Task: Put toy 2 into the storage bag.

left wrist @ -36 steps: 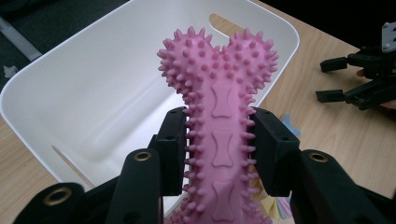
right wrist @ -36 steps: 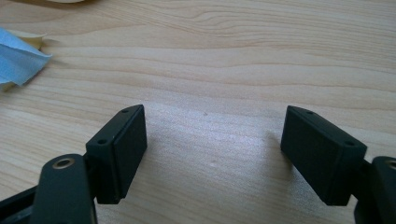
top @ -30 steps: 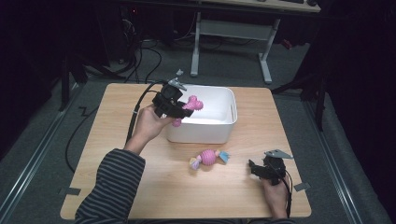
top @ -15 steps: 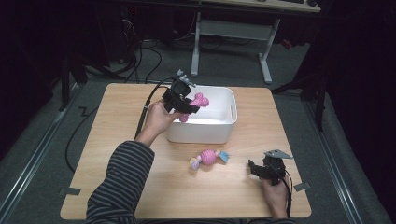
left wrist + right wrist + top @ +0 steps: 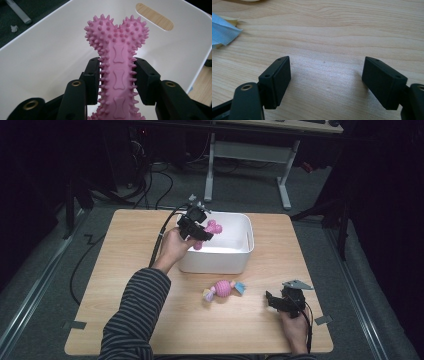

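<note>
A pink spiky bone-shaped toy (image 5: 117,62) is clamped between the jaws of my left gripper (image 5: 199,231), which is shut on its shaft. It hangs over the inside of the white bin (image 5: 240,257), near the bin's left wall; the toy's knobbed end (image 5: 214,226) points into the bin. A second toy, a pink ball with yellow and blue ends (image 5: 223,289), lies on the wooden table (image 5: 125,265) in front of the bin. My right gripper (image 5: 274,301) rests low on the table at the front right, open, with bare wood between its pads (image 5: 277,80).
The bin's far wall has a handle slot (image 5: 154,16). A blue fabric tip (image 5: 222,30) of the second toy lies to the left of my right gripper. Cables trail off the table's left side. A desk frame (image 5: 250,155) stands beyond the table.
My left gripper has carried the pink bone toy rightward and farther over the bin. The right gripper has stayed put.
</note>
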Motion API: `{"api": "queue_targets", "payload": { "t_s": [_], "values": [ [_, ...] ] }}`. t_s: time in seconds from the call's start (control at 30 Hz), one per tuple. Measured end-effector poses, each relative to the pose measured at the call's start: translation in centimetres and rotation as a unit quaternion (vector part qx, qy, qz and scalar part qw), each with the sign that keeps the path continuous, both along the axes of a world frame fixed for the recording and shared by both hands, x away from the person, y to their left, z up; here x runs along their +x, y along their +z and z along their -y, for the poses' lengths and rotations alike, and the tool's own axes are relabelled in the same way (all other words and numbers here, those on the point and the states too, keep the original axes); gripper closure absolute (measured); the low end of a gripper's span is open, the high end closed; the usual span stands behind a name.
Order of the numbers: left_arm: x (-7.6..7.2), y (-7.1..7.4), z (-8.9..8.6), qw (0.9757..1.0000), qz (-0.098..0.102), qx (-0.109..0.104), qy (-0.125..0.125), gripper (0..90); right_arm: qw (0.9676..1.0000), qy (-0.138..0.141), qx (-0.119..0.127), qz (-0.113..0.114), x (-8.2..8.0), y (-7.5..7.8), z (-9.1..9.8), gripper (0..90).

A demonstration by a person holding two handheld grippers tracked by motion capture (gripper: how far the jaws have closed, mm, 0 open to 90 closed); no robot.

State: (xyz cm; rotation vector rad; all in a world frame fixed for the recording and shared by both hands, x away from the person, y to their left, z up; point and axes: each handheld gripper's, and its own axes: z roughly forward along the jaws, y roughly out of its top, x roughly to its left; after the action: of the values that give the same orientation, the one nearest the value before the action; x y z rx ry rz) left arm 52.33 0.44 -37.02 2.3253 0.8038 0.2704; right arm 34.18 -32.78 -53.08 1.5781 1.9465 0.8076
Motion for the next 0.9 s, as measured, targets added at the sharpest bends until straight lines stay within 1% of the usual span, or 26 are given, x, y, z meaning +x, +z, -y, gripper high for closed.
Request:
{"api": "queue_targets", "payload": {
  "t_s": [0.17,0.2,0.3,0.43,0.47,0.63,0.7,0.9],
  "values": [
    [0.1,-0.3,0.3,1.0000,-0.001,0.002,0.001,58.1,1.0000,0.002,-0.001,0.000,0.0,0.0,0.0,23.5],
    [0.1,-0.6,0.6,1.0000,-0.006,0.002,-0.003,58.1,1.0000,0.002,-0.001,0.000,0.0,0.0,0.0,23.5],
    [0.1,-1.0,1.1,0.9999,-0.009,0.011,-0.005,58.1,1.0000,0.003,-0.001,0.000,0.0,0.0,0.0,23.5],
    [0.1,-1.2,1.3,0.9998,-0.013,0.014,-0.007,57.9,1.0000,0.003,-0.001,0.000,0.0,0.0,0.0,23.5],
    [0.2,-1.4,1.4,0.9997,-0.017,0.015,-0.008,57.9,1.0000,0.003,-0.002,0.000,0.0,0.0,0.0,23.5],
    [0.2,-1.7,1.5,0.9996,-0.018,0.022,-0.007,57.9,1.0000,0.004,-0.002,0.000,0.0,0.0,0.0,23.5],
    [0.0,-2.2,1.6,0.9995,-0.012,0.029,-0.002,57.8,1.0000,0.004,-0.002,0.000,0.0,0.0,0.0,23.5],
    [0.1,-2.7,1.4,0.9995,-0.019,0.026,0.000,57.6,1.0000,0.004,-0.001,0.000,0.0,0.0,0.0,23.4]
  ]
}}
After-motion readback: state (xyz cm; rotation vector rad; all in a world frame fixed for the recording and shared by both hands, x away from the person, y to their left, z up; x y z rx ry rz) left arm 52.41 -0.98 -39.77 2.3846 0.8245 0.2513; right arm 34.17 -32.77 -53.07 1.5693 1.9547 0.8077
